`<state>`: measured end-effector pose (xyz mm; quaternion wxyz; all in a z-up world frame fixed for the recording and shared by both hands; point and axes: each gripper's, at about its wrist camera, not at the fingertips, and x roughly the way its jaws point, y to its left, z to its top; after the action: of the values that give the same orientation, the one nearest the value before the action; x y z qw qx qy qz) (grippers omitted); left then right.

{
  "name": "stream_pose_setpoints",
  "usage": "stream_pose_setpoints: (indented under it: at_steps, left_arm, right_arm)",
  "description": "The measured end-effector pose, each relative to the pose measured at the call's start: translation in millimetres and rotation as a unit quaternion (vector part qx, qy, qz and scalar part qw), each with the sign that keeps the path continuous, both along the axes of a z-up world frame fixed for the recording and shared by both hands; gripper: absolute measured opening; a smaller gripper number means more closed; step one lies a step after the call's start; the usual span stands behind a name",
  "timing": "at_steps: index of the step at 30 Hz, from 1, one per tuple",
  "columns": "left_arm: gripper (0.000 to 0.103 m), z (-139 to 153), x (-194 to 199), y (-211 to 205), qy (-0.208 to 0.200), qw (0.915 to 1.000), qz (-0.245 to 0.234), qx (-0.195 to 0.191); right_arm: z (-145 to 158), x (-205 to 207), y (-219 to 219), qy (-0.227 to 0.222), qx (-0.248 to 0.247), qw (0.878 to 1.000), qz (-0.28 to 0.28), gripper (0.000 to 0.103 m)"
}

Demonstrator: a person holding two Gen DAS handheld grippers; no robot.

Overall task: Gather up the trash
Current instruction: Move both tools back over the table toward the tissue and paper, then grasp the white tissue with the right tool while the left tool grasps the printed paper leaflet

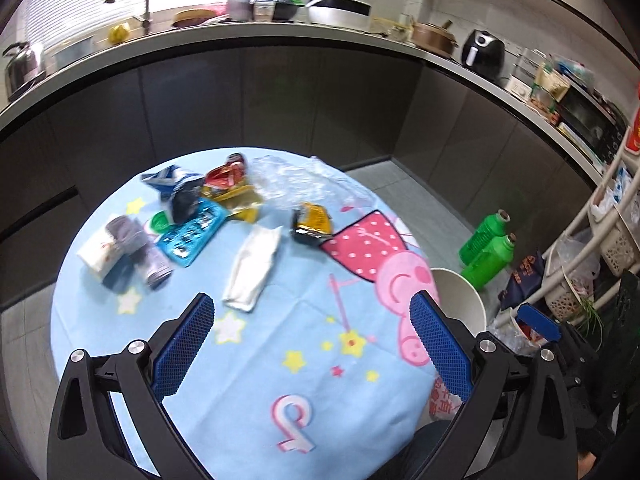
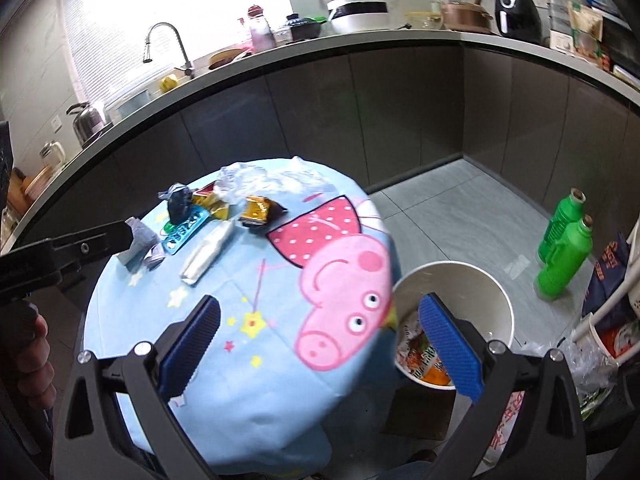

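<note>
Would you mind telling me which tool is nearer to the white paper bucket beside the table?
Right. The right tool hangs open at the table's edge, one finger over the white paper bucket. The left tool, also open, is over the tablecloth, farther from it.

Two green bottles (image 2: 564, 252), one bin (image 2: 496, 300)

The left claw (image 2: 132, 234) partly hides a blurred grey wrapper (image 2: 141, 249).
</note>
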<state>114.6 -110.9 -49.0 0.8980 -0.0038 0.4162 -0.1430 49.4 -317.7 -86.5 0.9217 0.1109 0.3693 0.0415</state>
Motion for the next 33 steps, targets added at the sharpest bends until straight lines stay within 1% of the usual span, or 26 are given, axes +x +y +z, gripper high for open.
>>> stream_pose_setpoints:
  at_steps: [4,6,8,10,13,17,19,20,23,25,27,31,33]
  left_arm:
    - [0.095,-3.1,-1.3,32.4,0.001,0.9996,0.029,0.001]
    - [0.095,-5.9,-1.4,51.0,0.002,0.9991,0.043,0.002]
    - [0.095,-9.6,-1.3,67.7,0.003,0.9983,0.058,0.004]
    - [0.095,-13.7,1.0,81.6,0.008,0.9976,0.068,0.000]
    - [0.095,-21.6,4.2,103.1,0.018,0.9961,0.086,-0.007]
    - [0.095,-31.0,9.6,118.4,0.027,0.9949,0.097,-0.007]
    - [0.095,-35.9,13.0,122.7,0.032,0.9947,0.098,-0.005]
    - [0.095,-38.3,14.3,125.1,0.033,0.9947,0.098,-0.004]
    - [0.095,-45.0,19.1,133.1,0.035,0.9944,0.100,0.001]
    - [0.095,-50.3,24.8,142.5,0.039,0.9936,0.106,0.003]
    - [0.094,-55.1,31.9,152.3,0.046,0.9921,0.117,0.002]
    - [0.091,-61.9,49.3,170.9,0.055,0.9887,0.140,0.002]
    - [0.089,-64.0,60.3,178.6,0.059,0.9873,0.147,-0.002]
  right_arm:
    - [3.6,6.8,25.4,-0.004,-0.007,1.000,0.021,0.100]
    - [7.0,10.8,38.0,-0.015,-0.014,0.999,0.028,0.100]
    - [10.8,13.0,48.2,-0.040,-0.006,0.998,0.038,0.100]
    - [11.1,17.8,57.0,-0.045,-0.004,0.998,0.047,0.100]
    - [5.6,33.7,75.5,-0.022,-0.013,0.998,0.065,0.100]
    - [-5.9,55.7,104.1,0.003,-0.020,0.995,0.097,0.100]
    - [-16.7,72.0,119.6,0.025,-0.022,0.993,0.115,0.100]
    - [-23.1,81.1,126.5,0.042,-0.023,0.992,0.118,0.100]
    - [-38.4,98.3,140.0,0.066,-0.018,0.990,0.121,0.099]
    - [-48.2,111.2,149.7,0.079,-0.023,0.989,0.121,0.096]
    - [-56.5,123.9,158.6,0.091,-0.021,0.988,0.119,0.088]
    - [-70.2,144.9,173.2,0.107,-0.019,0.987,0.115,0.084]
    - [-76.7,153.0,180.6,0.115,-0.023,0.987,0.112,0.078]
